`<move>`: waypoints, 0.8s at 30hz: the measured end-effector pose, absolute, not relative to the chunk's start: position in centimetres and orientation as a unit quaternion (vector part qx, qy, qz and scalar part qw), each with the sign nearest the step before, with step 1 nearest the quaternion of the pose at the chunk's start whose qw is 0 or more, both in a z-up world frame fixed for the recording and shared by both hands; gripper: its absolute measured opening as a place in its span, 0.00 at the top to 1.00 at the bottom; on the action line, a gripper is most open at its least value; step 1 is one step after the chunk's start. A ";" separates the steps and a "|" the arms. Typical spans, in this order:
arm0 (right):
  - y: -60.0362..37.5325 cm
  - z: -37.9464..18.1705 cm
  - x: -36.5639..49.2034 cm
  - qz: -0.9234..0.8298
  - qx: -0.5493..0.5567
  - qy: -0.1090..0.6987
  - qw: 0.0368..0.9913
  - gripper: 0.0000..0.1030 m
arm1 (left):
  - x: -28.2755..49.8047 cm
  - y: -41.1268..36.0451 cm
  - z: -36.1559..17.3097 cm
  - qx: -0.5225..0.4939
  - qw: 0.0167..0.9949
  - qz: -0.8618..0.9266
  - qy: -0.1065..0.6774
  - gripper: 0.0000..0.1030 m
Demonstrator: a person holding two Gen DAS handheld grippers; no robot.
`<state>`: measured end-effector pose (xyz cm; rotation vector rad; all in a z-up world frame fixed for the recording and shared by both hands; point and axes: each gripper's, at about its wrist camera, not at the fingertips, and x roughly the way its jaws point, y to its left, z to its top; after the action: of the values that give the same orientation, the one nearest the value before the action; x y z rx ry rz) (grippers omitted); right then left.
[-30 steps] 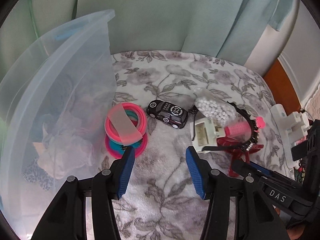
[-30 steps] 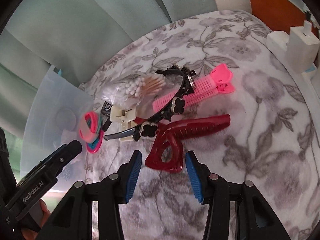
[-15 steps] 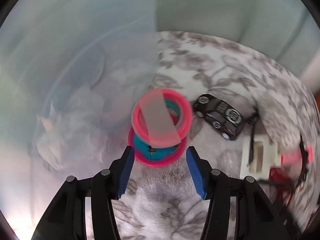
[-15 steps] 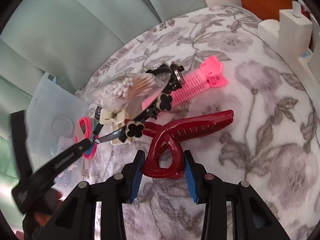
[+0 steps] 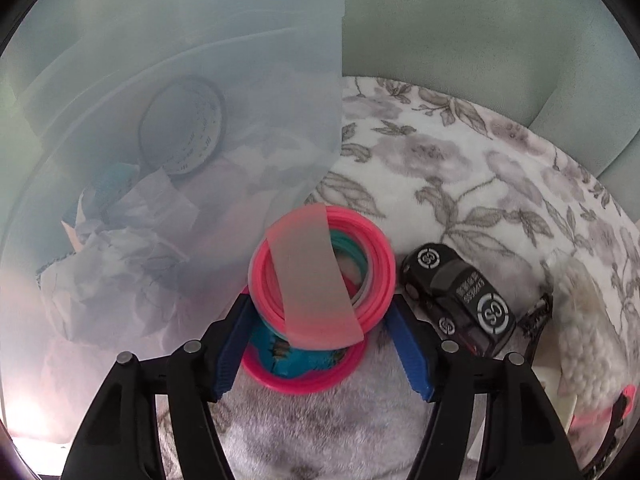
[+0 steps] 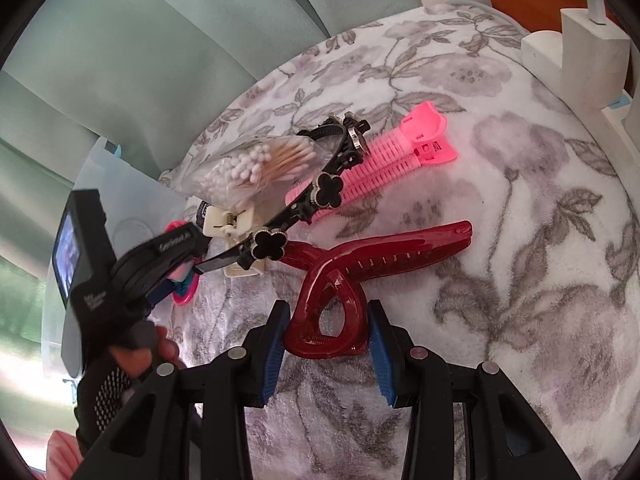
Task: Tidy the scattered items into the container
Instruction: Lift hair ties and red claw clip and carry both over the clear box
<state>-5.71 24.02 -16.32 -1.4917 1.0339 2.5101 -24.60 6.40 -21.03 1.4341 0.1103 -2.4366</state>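
Observation:
A stack of pink and teal rings [image 5: 320,272] with a translucent strip over it lies on the floral blanket, right beside the clear plastic container [image 5: 160,80]. My left gripper [image 5: 320,306] straddles the stack; its jaws are opening, and the blue pads sit at the rings' sides without a clear squeeze. In the right wrist view, my right gripper [image 6: 328,308] is shut on the looped end of a dark red hair claw [image 6: 360,264]. The left gripper [image 6: 172,248] also shows there, held by a gloved hand [image 6: 120,368].
A black toy car [image 5: 460,300] sits just right of the rings. A bag of cotton swabs [image 6: 256,164], a black clover headband [image 6: 320,196], a white clip [image 6: 228,220] and a pink hair clip [image 6: 400,152] lie behind the claw. A white charger [image 6: 580,40] stands far right.
My left gripper dropped toward the ring stack, rolled, and spread its jaws around it. The right gripper's jaws closed onto the red claw's loop and then held still.

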 end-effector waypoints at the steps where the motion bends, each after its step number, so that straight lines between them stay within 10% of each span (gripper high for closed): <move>1: 24.0 -16.3 -5.7 0.810 -0.481 0.334 0.022 0.60 | -24.8 6.4 -21.0 0.499 0.157 -0.852 0.040 0.32; 24: 24.1 -15.6 -4.2 0.802 -0.489 0.343 0.021 0.60 | -25.6 7.2 -18.9 0.498 0.138 -0.854 0.051 0.30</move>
<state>-4.24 24.11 -15.60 -1.5162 1.0639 2.4851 -25.61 7.19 -18.92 1.4418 0.1466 -2.4713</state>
